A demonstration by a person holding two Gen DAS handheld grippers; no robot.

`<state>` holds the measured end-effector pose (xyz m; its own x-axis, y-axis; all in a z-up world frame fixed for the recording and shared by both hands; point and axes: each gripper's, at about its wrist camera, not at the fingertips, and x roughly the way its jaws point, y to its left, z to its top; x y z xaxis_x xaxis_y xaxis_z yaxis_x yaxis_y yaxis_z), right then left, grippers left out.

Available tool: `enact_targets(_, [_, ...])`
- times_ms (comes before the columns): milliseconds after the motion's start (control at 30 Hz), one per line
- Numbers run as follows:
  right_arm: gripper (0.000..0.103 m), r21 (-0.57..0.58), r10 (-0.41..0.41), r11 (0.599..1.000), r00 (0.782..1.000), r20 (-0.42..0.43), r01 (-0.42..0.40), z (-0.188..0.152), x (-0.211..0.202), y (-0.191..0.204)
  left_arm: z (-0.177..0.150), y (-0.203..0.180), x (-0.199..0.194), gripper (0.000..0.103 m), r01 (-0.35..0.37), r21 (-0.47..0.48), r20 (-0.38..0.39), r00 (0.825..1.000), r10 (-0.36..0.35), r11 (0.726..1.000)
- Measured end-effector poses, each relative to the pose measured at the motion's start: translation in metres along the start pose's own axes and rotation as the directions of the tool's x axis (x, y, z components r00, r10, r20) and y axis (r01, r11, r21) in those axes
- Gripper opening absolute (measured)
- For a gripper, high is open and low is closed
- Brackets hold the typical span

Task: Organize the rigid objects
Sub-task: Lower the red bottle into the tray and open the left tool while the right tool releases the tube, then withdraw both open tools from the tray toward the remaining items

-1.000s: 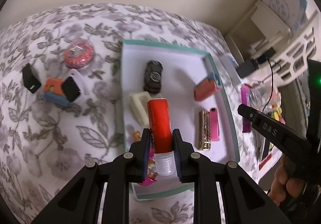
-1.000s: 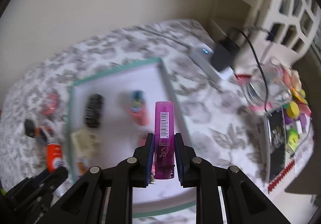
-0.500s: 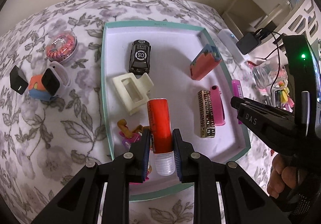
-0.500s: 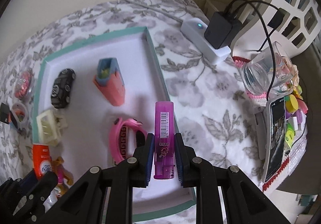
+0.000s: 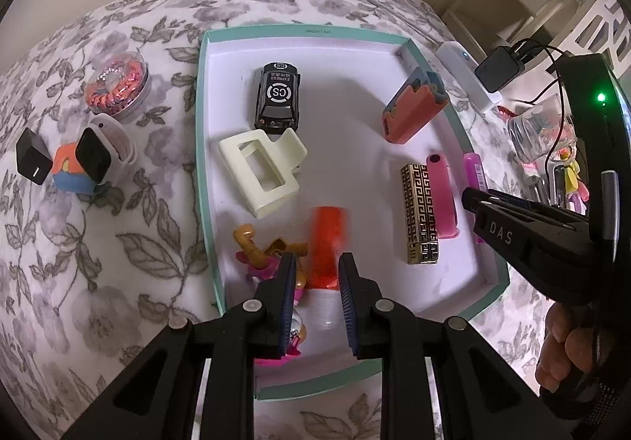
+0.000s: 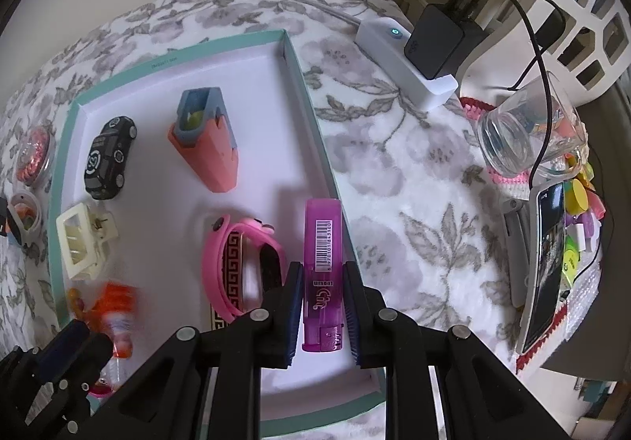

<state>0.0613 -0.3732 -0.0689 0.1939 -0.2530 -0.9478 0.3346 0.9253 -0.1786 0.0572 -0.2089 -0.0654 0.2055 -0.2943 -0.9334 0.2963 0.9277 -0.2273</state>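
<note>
1. Left tool [image 5: 317, 262]: closed on the red tube [image 5: 327, 238], pads on its pale lower end. The tube is blurred, so I cannot tell whether it touches the tray floor.
2. The red tube points up the left wrist view, over the near part of the teal-rimmed tray [image 5: 203, 163], just beside a small orange-pink figure [image 5: 264, 254].
3. Right tool [image 6: 321, 270]: closed on the purple lighter [image 6: 321, 242], barcode side facing the camera.
4. The purple lighter sits at the tray's right wall, along its inner edge; touching or not, cannot tell.
5. In the tray:
   - black toy car [image 5: 278, 98] at the far side
   - cream hair claw [image 5: 260, 167] just in front of it
   - orange-blue case [image 5: 412, 108] by the right wall
   - gold-patterned box [image 5: 420, 215] inside a pink band [image 5: 441, 195]
6. Off the tray, on the floral-cloth worktop [image 5: 118, 250]: a clear jar of coil ties [image 5: 116, 85] on the left and a glass [image 6: 524, 132] on the right.
7. A person's hand [image 5: 564, 353] holds the right tool's grip, at the lower right of the left wrist view.
</note>
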Motion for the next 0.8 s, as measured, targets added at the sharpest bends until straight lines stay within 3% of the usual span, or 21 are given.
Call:
enact_targets(333, [0.023, -0.027, -0.015, 1.0, 1.0, 0.026, 0.016, 0.003, -0.01, 0.005, 0.003, 0.005, -0.008, 0.023, -0.001, -0.012, 0.012, 1.0, 0.002, 1.0])
enact_targets(433, [0.033, -0.028, -0.007, 1.0, 0.999, 0.043, 0.008, 0.005, -0.018, 0.005, 0.005, 0.006, -0.014, 0.023, -0.003, -0.014, 0.028, 1.0, 0.003, 1.0])
enact_targets(600, [0.034, -0.029, 0.005, 1.0, 0.996, 0.09, -0.003, 0.009, -0.035, 0.007, 0.011, 0.018, -0.029, 0.023, -0.001, -0.05, 0.067, 0.998, 0.004, 0.999])
enact_targets(800, [0.035, -0.042, 0.07, 0.997, 0.989, 0.127, -0.065, 0.009, -0.046, 0.019, 0.019, 0.038, -0.05, 0.027, -0.088, -0.098, 0.139, 0.985, 0.101, 0.991])
